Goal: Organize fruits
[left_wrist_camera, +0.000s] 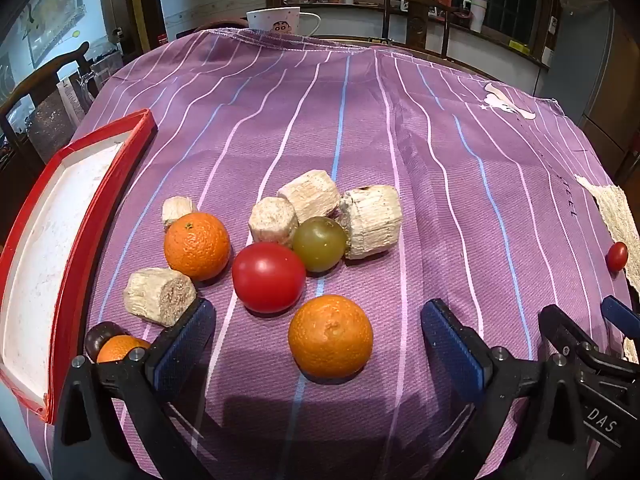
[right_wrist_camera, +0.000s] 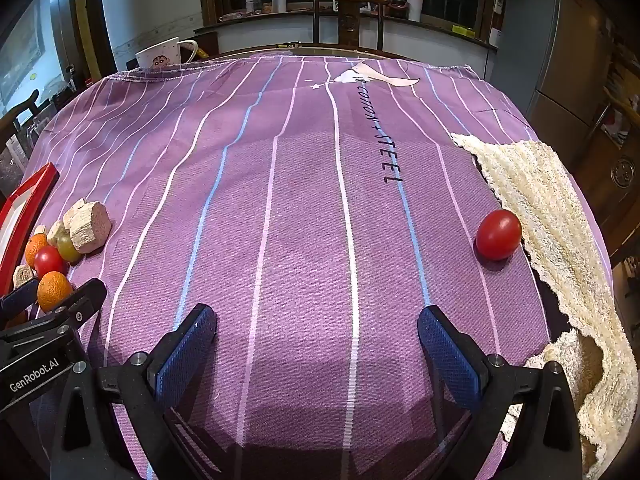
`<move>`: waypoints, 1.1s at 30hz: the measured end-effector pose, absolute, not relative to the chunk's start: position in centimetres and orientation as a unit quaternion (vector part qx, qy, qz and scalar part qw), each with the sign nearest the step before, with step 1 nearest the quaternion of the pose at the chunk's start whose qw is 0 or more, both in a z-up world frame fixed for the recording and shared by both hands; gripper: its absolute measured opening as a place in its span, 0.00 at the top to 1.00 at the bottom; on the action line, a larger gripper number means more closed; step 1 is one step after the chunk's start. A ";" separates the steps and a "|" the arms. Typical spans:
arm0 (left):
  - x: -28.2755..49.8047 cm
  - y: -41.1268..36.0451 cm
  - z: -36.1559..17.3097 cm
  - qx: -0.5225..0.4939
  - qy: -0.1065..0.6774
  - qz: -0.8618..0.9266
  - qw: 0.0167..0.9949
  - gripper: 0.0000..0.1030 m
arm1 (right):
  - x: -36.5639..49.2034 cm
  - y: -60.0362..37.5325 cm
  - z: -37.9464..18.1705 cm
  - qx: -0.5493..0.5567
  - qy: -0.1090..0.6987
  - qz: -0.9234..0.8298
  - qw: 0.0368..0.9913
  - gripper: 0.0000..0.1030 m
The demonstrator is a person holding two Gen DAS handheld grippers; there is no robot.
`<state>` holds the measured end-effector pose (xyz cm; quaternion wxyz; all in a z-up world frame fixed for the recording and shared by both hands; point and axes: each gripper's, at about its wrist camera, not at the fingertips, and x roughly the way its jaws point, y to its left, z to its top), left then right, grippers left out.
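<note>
Both tools spread over the purple striped surface, nothing gripped.

The left tool has a round orange mandarin just ahead between its fingers: centre, then close gently. Beyond: three mandarins, one red tomato, one green tomato, five pale wood chunks. Ahead-right of the right tool: one red tomato.

Bright indoor light from above, soft shadows beneath the fruit, sharp focus, strong fisheye bending with dark corners.
</note>
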<state>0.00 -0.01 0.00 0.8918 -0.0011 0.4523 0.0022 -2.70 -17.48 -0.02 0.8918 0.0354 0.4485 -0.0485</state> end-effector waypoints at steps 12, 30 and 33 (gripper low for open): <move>0.0 0.0 0.0 -0.001 0.452 0.002 0.892 0.00 | -2.7 -17.5 0.0 0.036 0.448 -0.049 0.892 0.00; -0.7 0.3 0.1 0.025 0.469 -0.045 0.882 0.00 | -2.4 -17.5 0.0 0.035 0.469 -0.042 0.882 0.00; -1.2 0.5 0.3 0.020 0.475 -0.055 0.878 0.00 | -2.2 -17.5 0.0 0.034 0.469 -0.042 0.882 0.00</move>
